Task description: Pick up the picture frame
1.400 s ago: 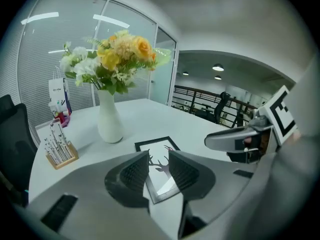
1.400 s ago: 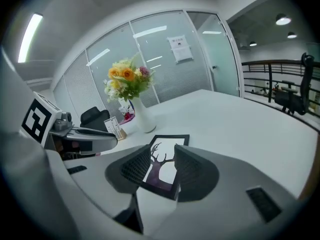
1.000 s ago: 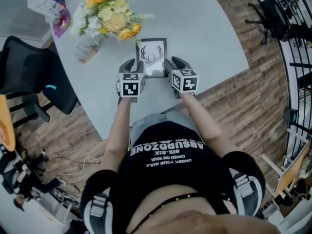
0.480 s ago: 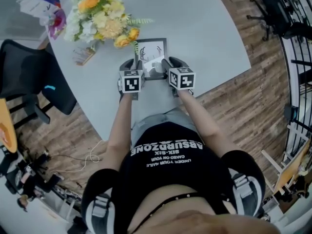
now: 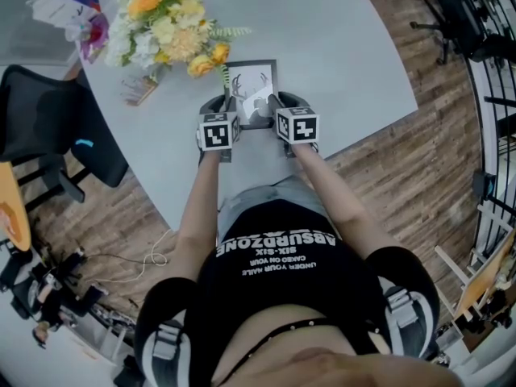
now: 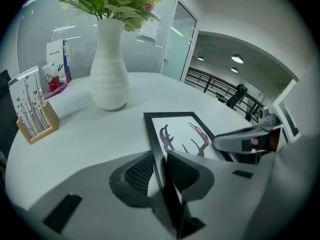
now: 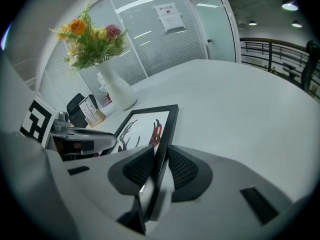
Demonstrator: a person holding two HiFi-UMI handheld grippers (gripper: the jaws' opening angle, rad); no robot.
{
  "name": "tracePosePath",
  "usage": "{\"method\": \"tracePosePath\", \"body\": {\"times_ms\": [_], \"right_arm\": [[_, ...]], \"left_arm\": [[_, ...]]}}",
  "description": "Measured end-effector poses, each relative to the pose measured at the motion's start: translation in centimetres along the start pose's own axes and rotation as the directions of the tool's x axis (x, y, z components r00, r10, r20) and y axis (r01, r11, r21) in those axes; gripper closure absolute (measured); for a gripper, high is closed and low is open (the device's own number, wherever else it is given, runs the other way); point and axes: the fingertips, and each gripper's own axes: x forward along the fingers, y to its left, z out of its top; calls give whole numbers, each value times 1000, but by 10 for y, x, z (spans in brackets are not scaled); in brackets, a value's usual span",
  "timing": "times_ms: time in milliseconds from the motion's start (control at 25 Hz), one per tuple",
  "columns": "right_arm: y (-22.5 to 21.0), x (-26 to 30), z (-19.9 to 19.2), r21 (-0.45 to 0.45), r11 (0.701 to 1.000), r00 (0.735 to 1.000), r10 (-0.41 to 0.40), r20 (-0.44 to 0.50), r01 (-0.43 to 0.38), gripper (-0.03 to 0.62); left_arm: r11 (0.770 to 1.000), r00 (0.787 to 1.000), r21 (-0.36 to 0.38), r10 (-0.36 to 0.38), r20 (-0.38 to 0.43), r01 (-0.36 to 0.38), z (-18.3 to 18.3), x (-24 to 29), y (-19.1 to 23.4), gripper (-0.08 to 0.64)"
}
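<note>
We are at the grabbing step. The frame lies on the table, right between our two grippers. The left gripper has the frame's left edge between its jaws, and both pads look to be pressing on that thin black edge. The right gripper has the right edge between its jaws. Those jaws are closing, and the pads look to be touching the edge on both sides too. The deer-horn picture shows just ahead of both grippers.

We think the frame is not lifted yet; it seems to rest on the table. Next we need a firm squeeze on both sides. Then both grippers should go up together at the same speed, so the frame does not tip, twist or slip out.

The table is smooth and pale grey. Ahead of the left gripper, a bit to its left, stands a white vase of flowers, well apart from the frame. A small card stand sits further left. A black chair is far off to that gripper's left, on a wood floor. Beyond the vase is a glass wall with blinds. Far ahead of the right gripper, to its right, runs a railing.
</note>
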Motion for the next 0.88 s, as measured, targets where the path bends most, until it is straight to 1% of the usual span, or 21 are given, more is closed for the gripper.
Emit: {"method": "tracePosePath", "body": {"times_ms": [160,400,640,880], "right_arm": [[0,0,-1,7,1000,1000,-6,-10,6,494],[4,-5,1,-8,999,998,-42,-36,42,500],[9,-18,9,5,999,999,-39,-4,39,503],[13,-35,17,-10,999,999,-40,31,40,506]], "left_arm": [[1000,1000,-11,-2,0,2,-1,0,0,465],[1000,999,-28,11,-31,-12,-5,-10,-2,466],[1000,1000,-3,8,27,-8,8,-30,-8,466],[1000,998,21,6,70,-7,14,-47,-16,466]]}}
